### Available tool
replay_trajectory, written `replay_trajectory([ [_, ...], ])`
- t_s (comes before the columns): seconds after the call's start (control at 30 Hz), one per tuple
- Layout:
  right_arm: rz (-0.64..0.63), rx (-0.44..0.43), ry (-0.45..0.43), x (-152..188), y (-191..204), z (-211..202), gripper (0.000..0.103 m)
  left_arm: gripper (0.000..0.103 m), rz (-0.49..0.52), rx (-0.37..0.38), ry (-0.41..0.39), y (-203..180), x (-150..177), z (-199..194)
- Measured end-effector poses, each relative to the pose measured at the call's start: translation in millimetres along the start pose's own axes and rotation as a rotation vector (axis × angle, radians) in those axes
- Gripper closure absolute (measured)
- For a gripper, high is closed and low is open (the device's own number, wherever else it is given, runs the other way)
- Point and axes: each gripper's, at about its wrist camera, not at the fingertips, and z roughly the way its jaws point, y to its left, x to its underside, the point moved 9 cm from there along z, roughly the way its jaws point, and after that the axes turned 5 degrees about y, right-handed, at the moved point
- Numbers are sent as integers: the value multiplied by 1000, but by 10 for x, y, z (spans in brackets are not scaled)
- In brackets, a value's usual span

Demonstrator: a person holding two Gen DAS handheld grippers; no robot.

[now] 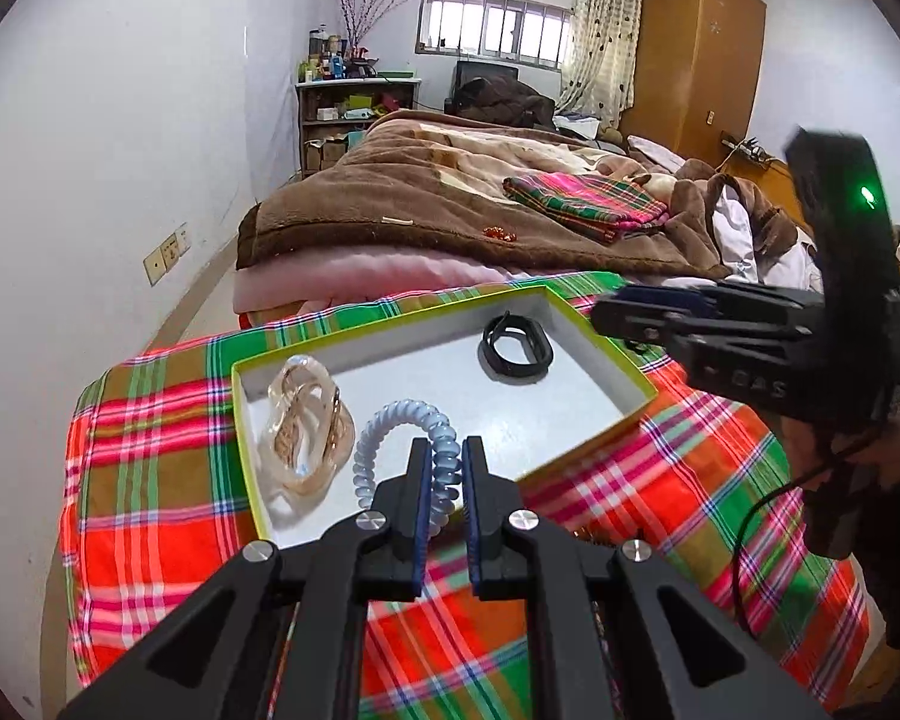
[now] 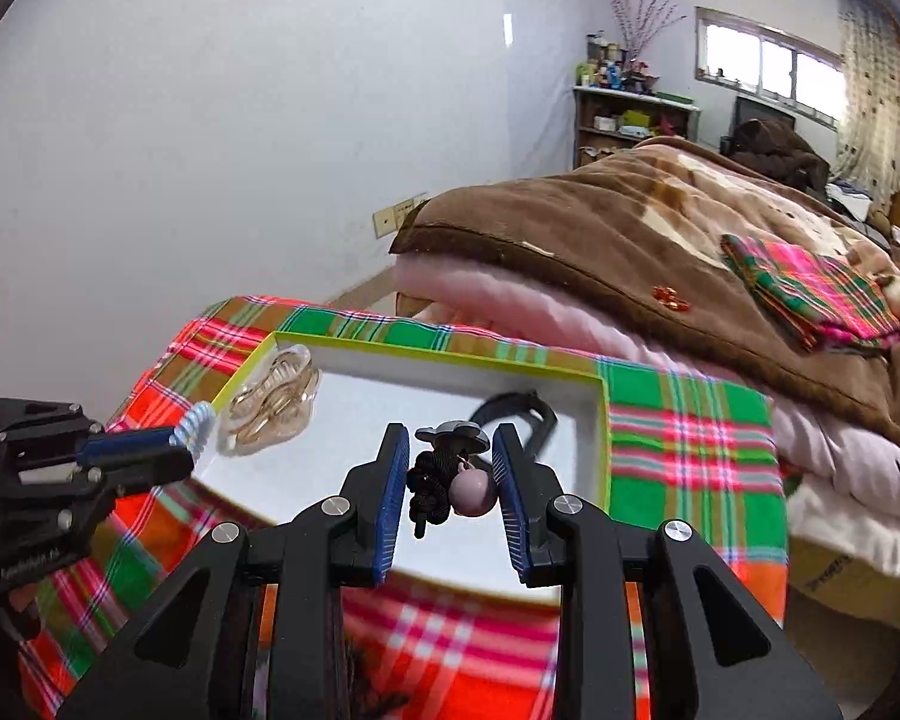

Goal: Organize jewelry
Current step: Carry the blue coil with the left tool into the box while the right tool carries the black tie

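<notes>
A shallow box (image 1: 594, 336) with a yellow-green rim and a white floor lies on a plaid cloth. Inside it are clear and gold bangles (image 1: 306, 432) at the left and a black band (image 1: 516, 351) at the far right. My left gripper (image 1: 447, 450) is shut on a pale blue coil hair tie (image 1: 390, 420), held over the box's near edge. In the right wrist view my right gripper (image 2: 448, 444) is shut on a black hair tie with a pink bead (image 2: 471, 489) and a grey charm, above the box (image 2: 438, 354). The left gripper (image 2: 180, 453) shows there at the left, and the bangles (image 2: 276, 402) too.
The plaid cloth (image 1: 660, 492) covers the surface under the box. Behind it lies a bed with a brown blanket (image 1: 402, 204), a pink quilt, a folded plaid cloth (image 1: 588, 204) and a small orange-red trinket (image 1: 501, 234). A shelf and a wooden wardrobe stand at the far wall.
</notes>
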Motion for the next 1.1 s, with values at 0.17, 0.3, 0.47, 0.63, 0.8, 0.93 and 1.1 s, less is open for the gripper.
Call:
replay_trajectory([
  [0.17, -7, -37, 42, -163, 22, 320, 73, 93, -3, 8, 10, 7, -100, 179],
  [0.3, -11, -58, 79, -216, 31, 534, 73, 93, -7, 11, 27, 18, -121, 326],
  [0.47, -7, -83, 134, -216, 6, 793, 73, 93, -15, 5, 52, 66, -107, 491],
  [0.63, -27, -91, 186, -215, 28, 1035, 73, 93, -8, -6, 73, 78, -73, 617],
  [0.8, -51, -99, 211, -224, 94, 1191, 73, 93, -8, -13, 92, 110, -61, 738],
  [0.93, -80, -93, 232, -196, 148, 1306, 73, 93, 4, -7, 113, 57, -20, 820],
  [1.1, -102, -85, 247, -184, 160, 1403, 73, 93, 0, -2, 125, 65, -3, 905],
])
